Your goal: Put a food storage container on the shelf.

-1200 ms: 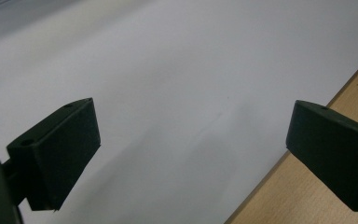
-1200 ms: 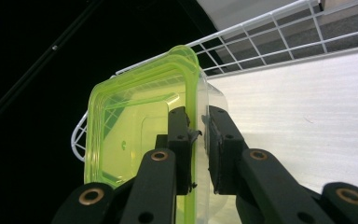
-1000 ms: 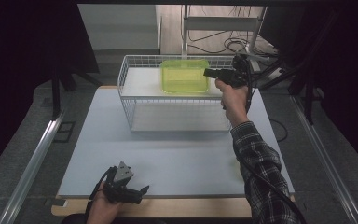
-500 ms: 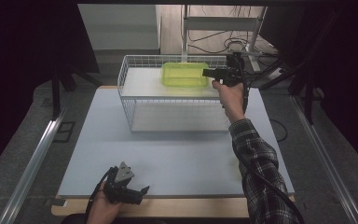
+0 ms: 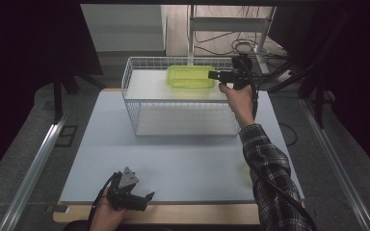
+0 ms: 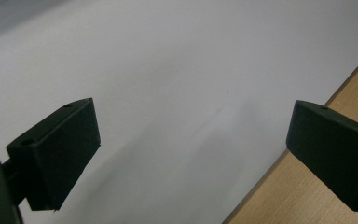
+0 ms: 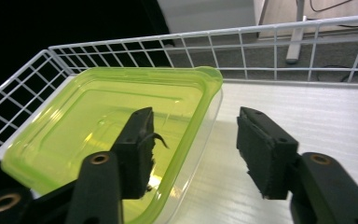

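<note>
Container: a yellow-green plastic container (image 5: pixel 191 76) with its lid on sits inside the white wire basket (image 5: pixel 130 103), toward the back right part of the basket's upper shelf, resting flat.
Basket: it stands at the far side of the pale worktop (image 5: pixel 173 159), with open mesh walls all round.
Right hand-held gripper (image 5: pixel 215 75): held level at the container's right end, reaching in over the basket rim; in the right gripper view (image 7: pixel 193 144) its jaws stand apart and have just been opening, one jaw over the lid, the other beyond the container's rim over the shelf board, neither pad pressing on it.
Relation: the container's near edge lies between the two jaws, so the jaws straddle the rim, but the grip is off.
Step in hand: this looks like the release after setting the container down in the basket.
Next move: it likely calls for drawing the right hand-held gripper straight back and up over the basket rim without catching the lid edge or the wire.
Left hand-held gripper (image 5: pixel 147 197): rests low at the near edge of the worktop, well apart from the basket, jaws wide apart (image 6: pixel 191 154) with nothing between them.
</note>
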`<state>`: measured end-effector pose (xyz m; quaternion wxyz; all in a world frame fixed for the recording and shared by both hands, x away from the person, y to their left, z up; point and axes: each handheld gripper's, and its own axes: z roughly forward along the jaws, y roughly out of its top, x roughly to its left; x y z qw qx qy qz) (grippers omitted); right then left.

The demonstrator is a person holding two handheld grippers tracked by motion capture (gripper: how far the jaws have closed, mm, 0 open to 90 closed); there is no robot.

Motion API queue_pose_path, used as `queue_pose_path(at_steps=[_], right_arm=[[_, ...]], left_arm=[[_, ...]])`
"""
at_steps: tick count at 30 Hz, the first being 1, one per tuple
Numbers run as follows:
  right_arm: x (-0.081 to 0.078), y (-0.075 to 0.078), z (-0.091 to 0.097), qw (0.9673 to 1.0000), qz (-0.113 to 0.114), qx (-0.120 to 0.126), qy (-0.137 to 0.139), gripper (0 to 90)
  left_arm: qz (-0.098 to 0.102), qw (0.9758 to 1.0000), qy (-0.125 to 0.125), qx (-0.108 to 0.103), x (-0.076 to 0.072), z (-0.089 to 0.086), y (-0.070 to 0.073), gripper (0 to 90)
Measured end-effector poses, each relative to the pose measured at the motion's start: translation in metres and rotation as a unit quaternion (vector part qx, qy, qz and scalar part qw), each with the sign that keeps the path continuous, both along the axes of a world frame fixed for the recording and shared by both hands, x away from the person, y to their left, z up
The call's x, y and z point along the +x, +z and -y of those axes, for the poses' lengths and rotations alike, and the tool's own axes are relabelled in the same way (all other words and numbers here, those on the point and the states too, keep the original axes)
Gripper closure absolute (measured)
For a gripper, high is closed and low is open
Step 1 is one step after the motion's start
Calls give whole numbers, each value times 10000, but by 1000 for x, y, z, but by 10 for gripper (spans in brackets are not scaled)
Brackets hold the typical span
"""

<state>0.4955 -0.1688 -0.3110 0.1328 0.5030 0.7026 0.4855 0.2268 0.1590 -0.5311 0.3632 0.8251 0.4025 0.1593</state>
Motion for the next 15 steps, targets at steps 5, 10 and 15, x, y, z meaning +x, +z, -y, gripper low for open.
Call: queue_pose_path(at_steps=[5,10,15], right_arm=[[-11,2,4,9997,31,-7,255,375],[-20,3,5,9990,95,-42,429,340],[-30,1,7,9982,109,-13,586,316]], left_arm=[[4,9999,-10,-109,0,-1,1,26],[87,9998,-31,-196,0,-1,1,23],[99,9998,-41,-193,0,-1,1,21]])
